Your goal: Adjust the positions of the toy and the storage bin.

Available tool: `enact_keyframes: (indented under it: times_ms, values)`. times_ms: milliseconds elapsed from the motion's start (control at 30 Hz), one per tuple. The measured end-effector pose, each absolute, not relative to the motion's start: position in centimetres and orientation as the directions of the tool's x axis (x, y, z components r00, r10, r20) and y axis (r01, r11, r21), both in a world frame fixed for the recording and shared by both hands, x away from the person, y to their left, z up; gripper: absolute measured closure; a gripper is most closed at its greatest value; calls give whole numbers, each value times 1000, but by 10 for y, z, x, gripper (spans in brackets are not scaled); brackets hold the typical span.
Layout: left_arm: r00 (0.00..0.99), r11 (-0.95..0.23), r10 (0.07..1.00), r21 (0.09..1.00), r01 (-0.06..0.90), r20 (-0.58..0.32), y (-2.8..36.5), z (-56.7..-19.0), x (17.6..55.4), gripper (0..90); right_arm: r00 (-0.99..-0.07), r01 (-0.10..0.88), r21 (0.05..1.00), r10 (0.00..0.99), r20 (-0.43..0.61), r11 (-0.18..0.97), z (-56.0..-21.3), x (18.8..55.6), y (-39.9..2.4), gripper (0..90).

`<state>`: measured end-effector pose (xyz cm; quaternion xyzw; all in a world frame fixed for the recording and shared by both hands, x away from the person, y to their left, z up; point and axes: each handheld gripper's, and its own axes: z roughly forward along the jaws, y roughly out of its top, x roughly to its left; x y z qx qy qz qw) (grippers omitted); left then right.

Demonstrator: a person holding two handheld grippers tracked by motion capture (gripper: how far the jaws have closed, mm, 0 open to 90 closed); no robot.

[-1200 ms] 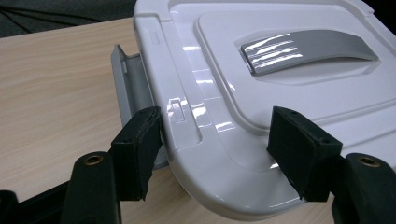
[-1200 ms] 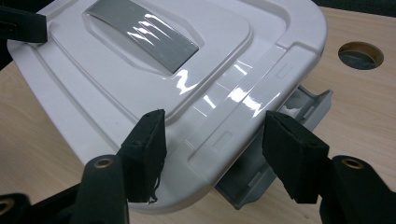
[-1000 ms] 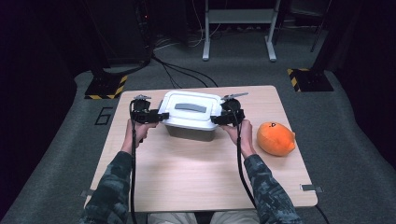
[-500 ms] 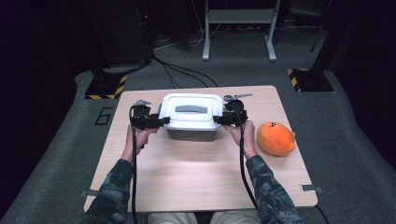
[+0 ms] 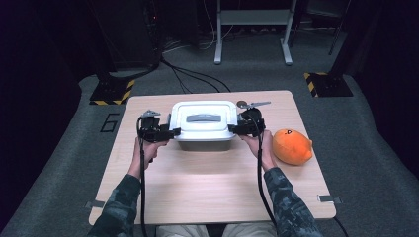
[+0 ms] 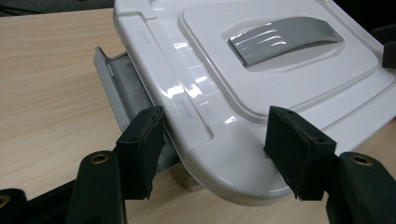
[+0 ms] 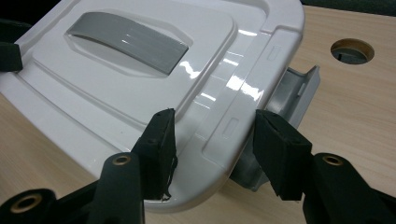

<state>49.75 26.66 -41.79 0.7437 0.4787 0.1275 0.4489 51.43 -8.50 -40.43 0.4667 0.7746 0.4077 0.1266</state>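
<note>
Both hands have barely shifted since the earlier frames; the right gripper [image 5: 236,129] jaws have just been closing around the white box's lid [image 5: 203,118] edge, at the table's [image 5: 207,187] 12 o'clock. Left gripper [image 5: 174,132] jaws also straddle the lid rim, spread, not pinching. Step: seating grips on both ends; next, squeeze evenly and lift the lid straight.

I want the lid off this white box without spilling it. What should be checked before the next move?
1. Left gripper straddles the lid edge: ok.
2. Right gripper straddles the opposite edge; its jaws have just been closing: ok.
3. Pads pressing on the lid: cannot tell.
4. Grey side latches flipped out: ok.
5. Box flat on the table: ok.
6. Orange plush toy apart from the box: ok.
</note>
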Motion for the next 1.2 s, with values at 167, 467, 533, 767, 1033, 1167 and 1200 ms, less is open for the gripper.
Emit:
enact_keyframes:
  times_ms: [167, 467, 533, 767, 1033, 1167, 1200]
  values:
    - [514, -153, 829, 793, 590, -222, 262, -417, 489, 373, -536, 620, 746, 826, 177, 243, -404, 509, -87, 486]
    - [513, -143, 826, 792, 593, -235, 252, -420, 476, 373, -529, 626, 742, 830, 176, 241, -403, 505, -98, 496]
    - [515, -147, 826, 794, 590, -230, 249, -420, 473, 372, -529, 625, 740, 832, 170, 246, -403, 504, -100, 492]
    - [509, -156, 839, 809, 567, -195, 241, -420, 470, 377, -513, 624, 744, 843, 160, 238, -402, 505, -104, 485]
    - [506, -159, 841, 807, 569, -191, 241, -417, 482, 382, -496, 620, 751, 855, 150, 228, -402, 510, -100, 484]
    - [500, -166, 850, 817, 552, -166, 240, -415, 489, 378, -485, 618, 755, 862, 144, 222, -402, 513, -99, 470]
    - [503, -165, 848, 818, 551, -168, 241, -416, 491, 375, -472, 629, 748, 868, 152, 211, -401, 514, -98, 466]
